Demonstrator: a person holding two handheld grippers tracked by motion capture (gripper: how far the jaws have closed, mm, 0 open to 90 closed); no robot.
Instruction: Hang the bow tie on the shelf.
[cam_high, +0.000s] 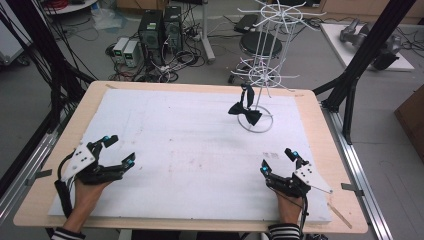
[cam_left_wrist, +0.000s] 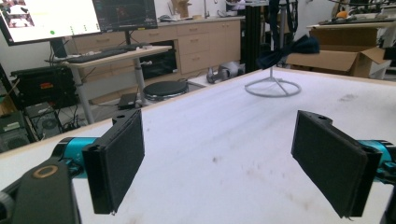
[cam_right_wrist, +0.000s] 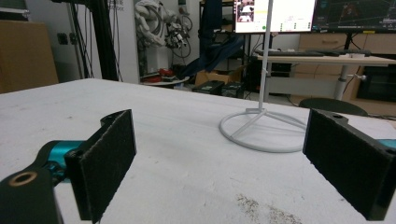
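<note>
Both tools, left tool (cam_high: 119, 150) and right tool (cam_high: 277, 160), rest wide apart on the table (cam_high: 200, 150).

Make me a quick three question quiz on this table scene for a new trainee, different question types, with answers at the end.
1. True or false: the left gripper is shut on the bow tie.
2. Which gripper lies nearer the white wire stand: A left, B right?
3. Fill in: the bow tie hangs on the ____.

Key: 1 false, both grippers rest open on the white board, holding nothing. 2 B. 3 stand.
</note>
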